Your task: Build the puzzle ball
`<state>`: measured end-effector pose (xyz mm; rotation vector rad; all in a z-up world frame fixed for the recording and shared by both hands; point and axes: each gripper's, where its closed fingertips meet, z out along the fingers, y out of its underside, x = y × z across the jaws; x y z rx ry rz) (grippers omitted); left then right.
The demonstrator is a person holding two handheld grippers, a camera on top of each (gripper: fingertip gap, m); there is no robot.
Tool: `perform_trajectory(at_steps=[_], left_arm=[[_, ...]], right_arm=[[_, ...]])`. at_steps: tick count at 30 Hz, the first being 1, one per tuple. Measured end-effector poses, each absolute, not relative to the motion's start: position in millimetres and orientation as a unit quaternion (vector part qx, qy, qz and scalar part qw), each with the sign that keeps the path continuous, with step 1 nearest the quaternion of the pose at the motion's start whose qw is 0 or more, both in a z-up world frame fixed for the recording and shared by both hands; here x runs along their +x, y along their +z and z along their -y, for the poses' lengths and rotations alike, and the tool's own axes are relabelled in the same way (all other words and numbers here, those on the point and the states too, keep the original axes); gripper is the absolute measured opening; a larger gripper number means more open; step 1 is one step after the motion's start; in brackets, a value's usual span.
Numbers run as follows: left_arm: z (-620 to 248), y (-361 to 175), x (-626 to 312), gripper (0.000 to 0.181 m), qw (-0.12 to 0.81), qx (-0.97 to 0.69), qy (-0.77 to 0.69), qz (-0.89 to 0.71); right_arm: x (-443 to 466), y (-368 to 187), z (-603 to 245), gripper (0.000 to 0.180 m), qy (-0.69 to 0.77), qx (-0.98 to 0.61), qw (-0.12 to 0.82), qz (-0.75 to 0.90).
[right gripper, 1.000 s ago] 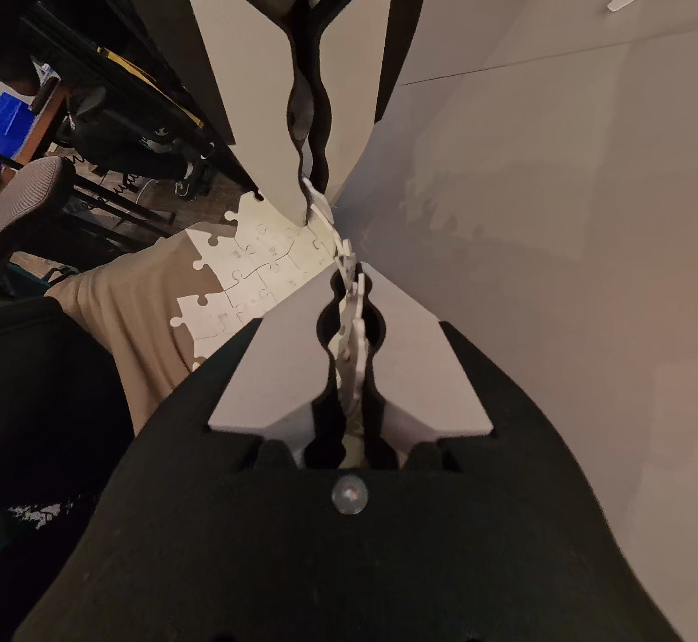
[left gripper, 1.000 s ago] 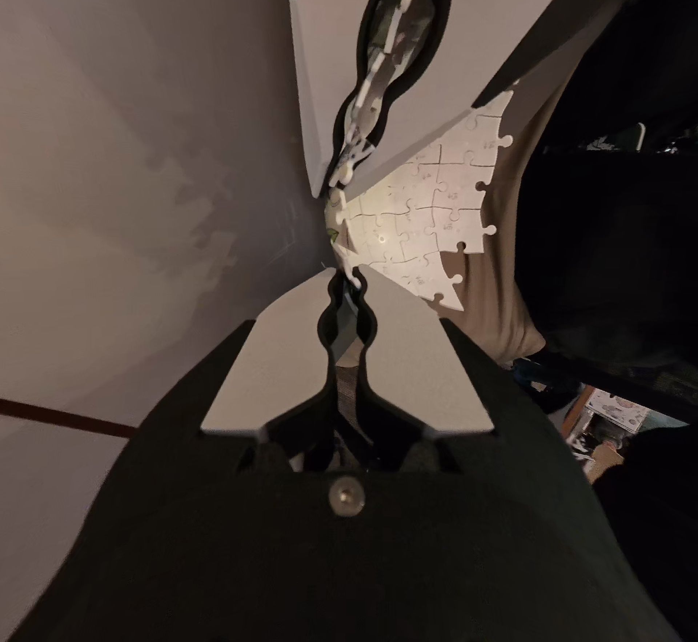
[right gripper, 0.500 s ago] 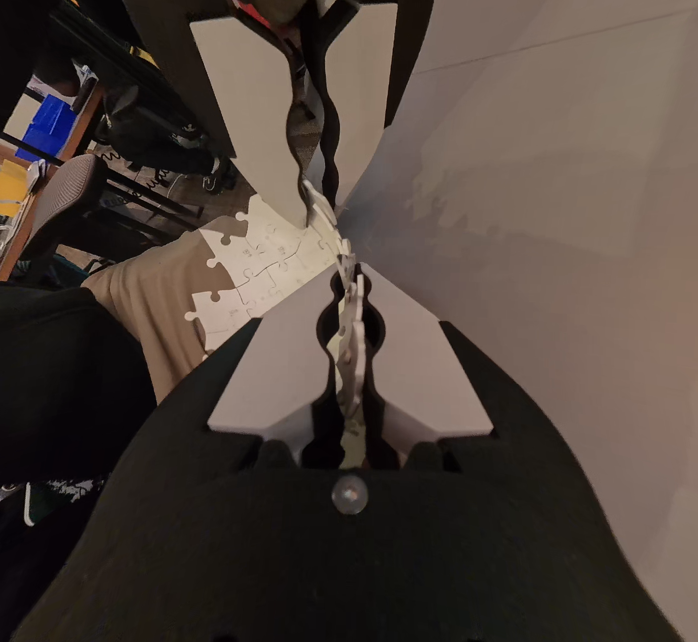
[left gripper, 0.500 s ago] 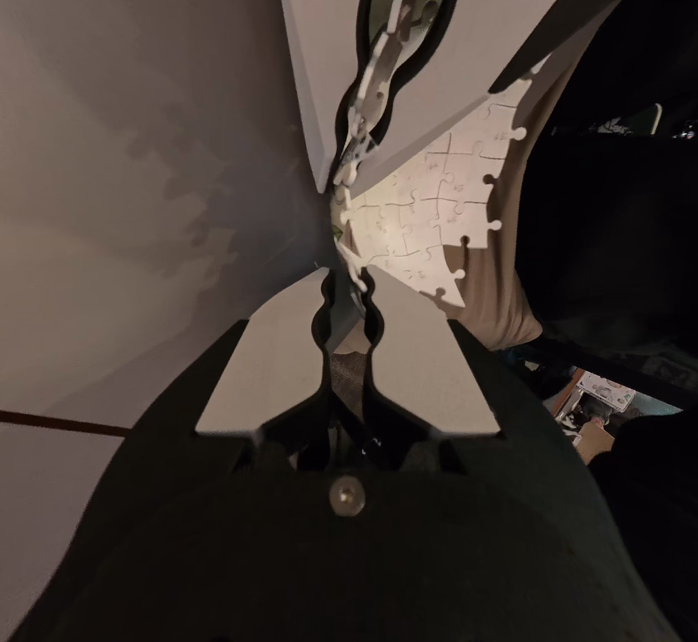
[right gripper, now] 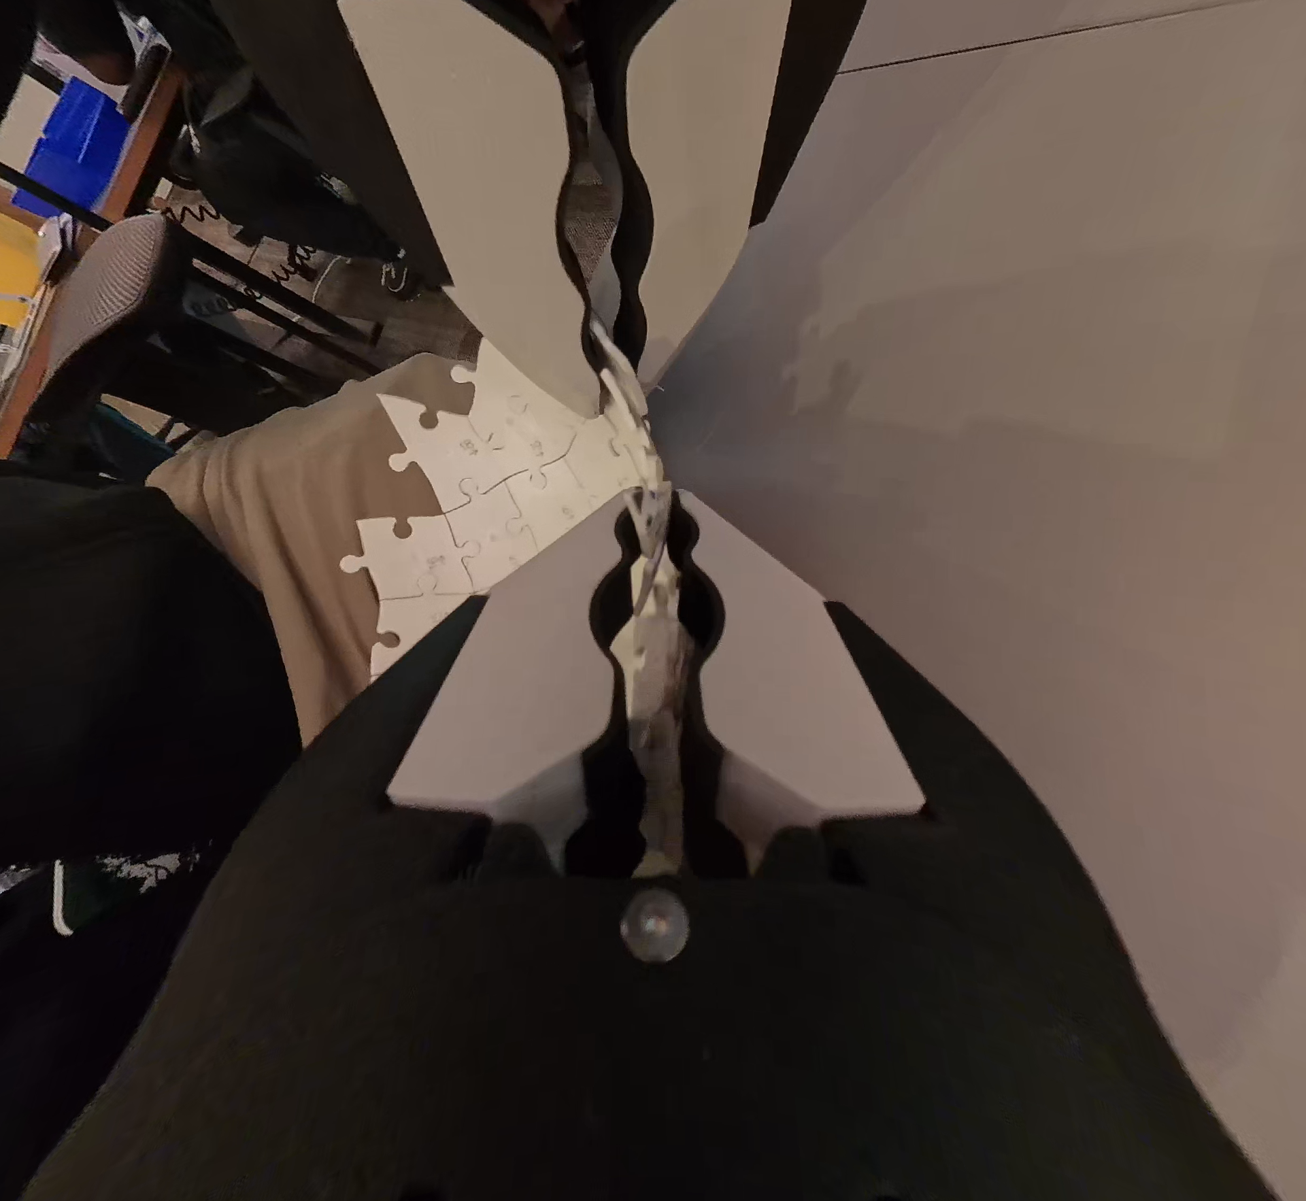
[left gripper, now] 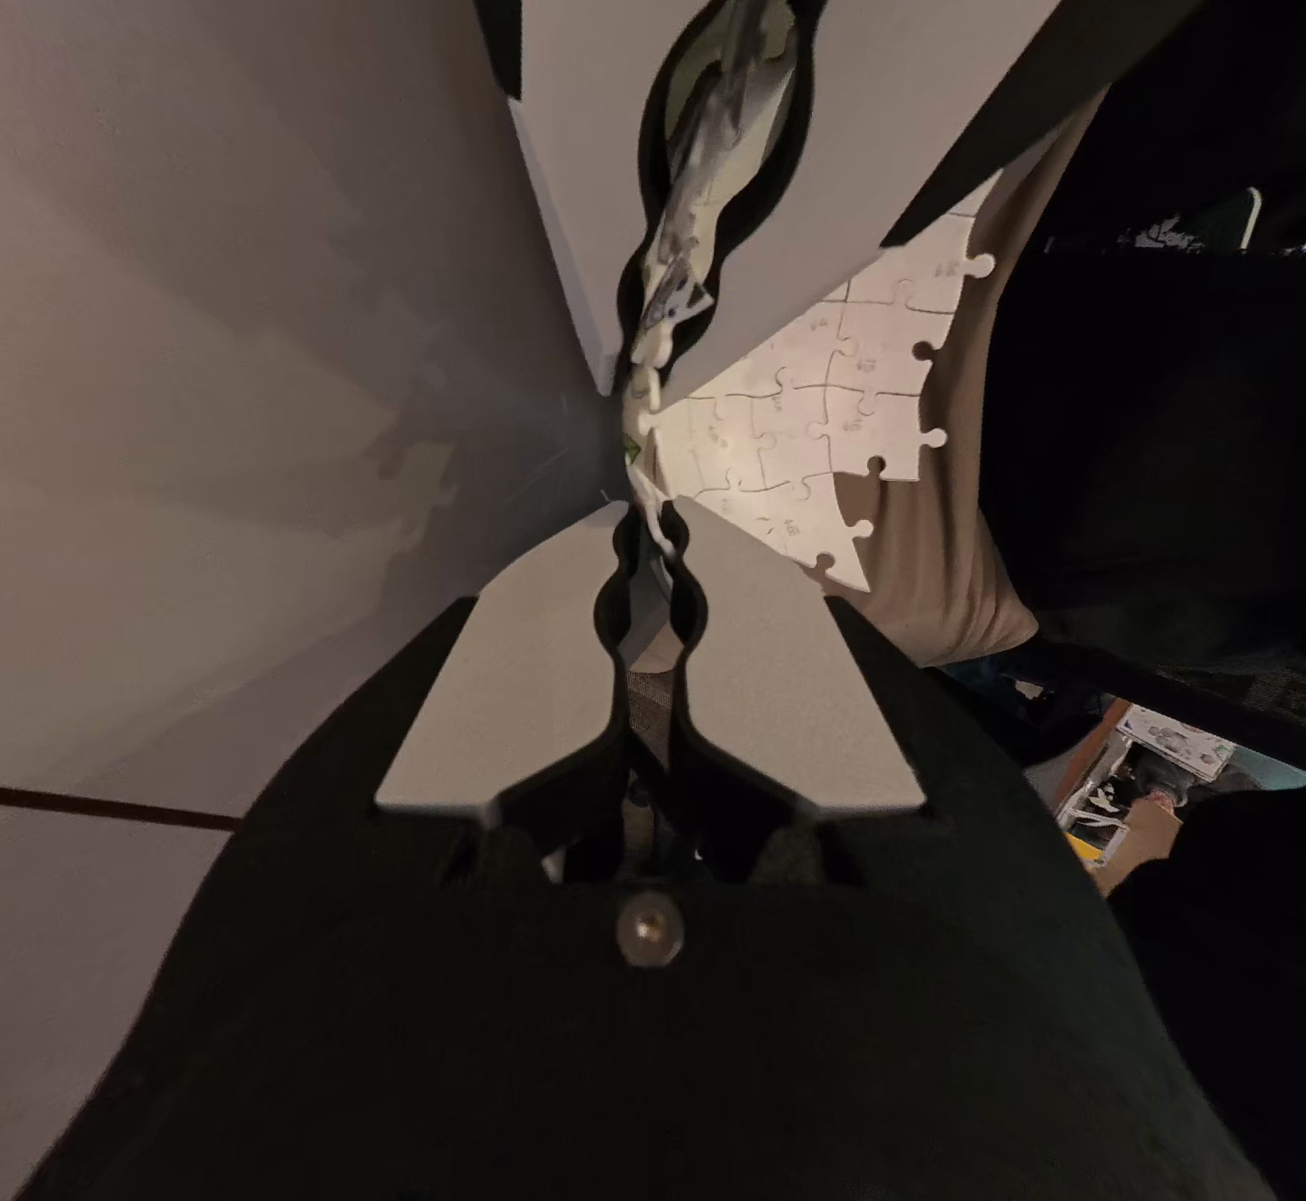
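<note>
A curved, joined section of white puzzle pieces [left gripper: 834, 411] hangs in the air above the table, its plain back facing the cameras. It also shows in the right wrist view [right gripper: 509, 475]. My left gripper [left gripper: 646, 517] is shut on its near edge. My right gripper [right gripper: 654, 503] is shut on the same section, which runs edge-on between its fingers. The two grippers face each other tip to tip, almost touching. The right gripper [left gripper: 639, 369] enters the left wrist view from the top, and the left gripper [right gripper: 611, 354] enters the right wrist view from the top.
A white table [left gripper: 247, 319] with a dark seam [left gripper: 106, 803] lies beside the grippers and shows in the right wrist view [right gripper: 1025, 460]. A person's beige garment [right gripper: 283, 503] is behind the puzzle. A grey chair [right gripper: 106, 291] and blue bins [right gripper: 71, 142] stand past the table edge. The grippers are tip to tip, or close to it.
The two grippers have drawn closer together, so each looks larger in the other's view. Both stay shut on the puzzle section. Loose pieces at the far table corner have left the right wrist view.
</note>
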<state>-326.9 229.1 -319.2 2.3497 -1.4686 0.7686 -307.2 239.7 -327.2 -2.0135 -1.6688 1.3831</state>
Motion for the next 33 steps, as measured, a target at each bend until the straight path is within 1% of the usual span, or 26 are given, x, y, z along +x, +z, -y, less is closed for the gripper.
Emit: perform_trajectory(at_steps=[3,14,20,26,29,33], left_arm=[[-230,-319,-327,0.005,0.128,0.811,0.267,0.504],[-231,-317,-325,0.005,0.124,0.804,0.272,0.514],[-231,-315,-325,0.01,0.123,0.8,0.274,0.519],[-232,-317,-326,0.006,0.129,0.801,0.26,0.523],[-232,-318,-325,0.006,0.128,0.801,0.263,0.522],[-232,-318,-323,0.007,0.131,0.802,0.264,0.52]], right_arm=[[-307,-325,-239,0.001,0.48,-0.678,0.084,0.55],[-305,-324,-235,0.001,0.489,-0.67,0.057,0.555],[-306,-324,-239,0.0,0.498,-0.676,0.057,0.54],[-302,-325,-241,0.011,0.492,-0.682,0.059,0.538],[-298,-323,-244,0.012,0.493,-0.682,0.062,0.536],[-291,-319,-247,0.01,0.498,-0.682,0.064,0.532]])
